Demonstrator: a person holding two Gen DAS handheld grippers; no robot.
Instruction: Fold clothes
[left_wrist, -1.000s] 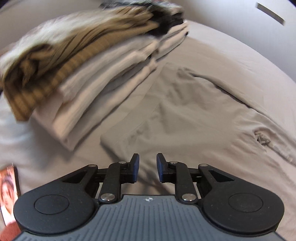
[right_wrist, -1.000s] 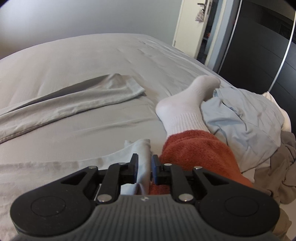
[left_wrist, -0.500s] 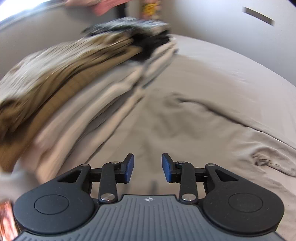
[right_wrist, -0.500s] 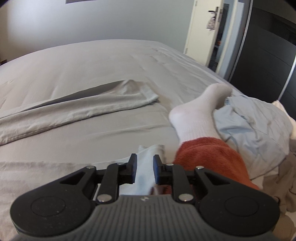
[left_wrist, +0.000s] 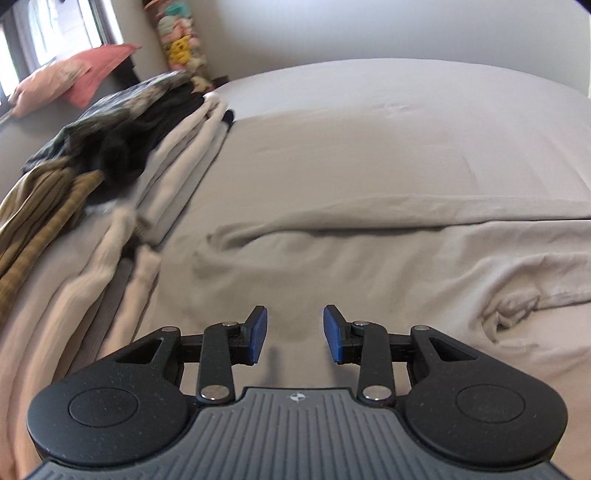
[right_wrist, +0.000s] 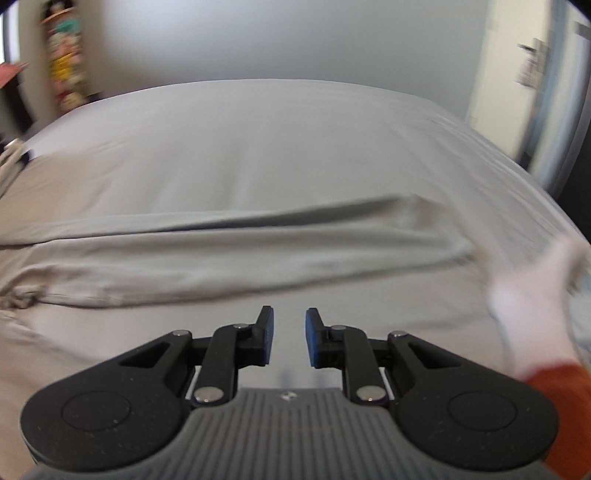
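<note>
Grey bed (left_wrist: 369, 122): folded stack (left_wrist: 110, 177) left, shirt (left_wrist: 369, 251) ahead; both grippers' fingers spread, empty.

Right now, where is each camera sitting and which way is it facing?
Left wrist: on the left gripper, angled down at the bed, clothes pile left; open jaws show.
Right wrist: on the right gripper, angled down the bed; open jaws, white sock show.
Both share the spread grey garment.

stack (left_wrist: 122, 155) left of garment (left_wrist: 369, 258) (touching)
</note>
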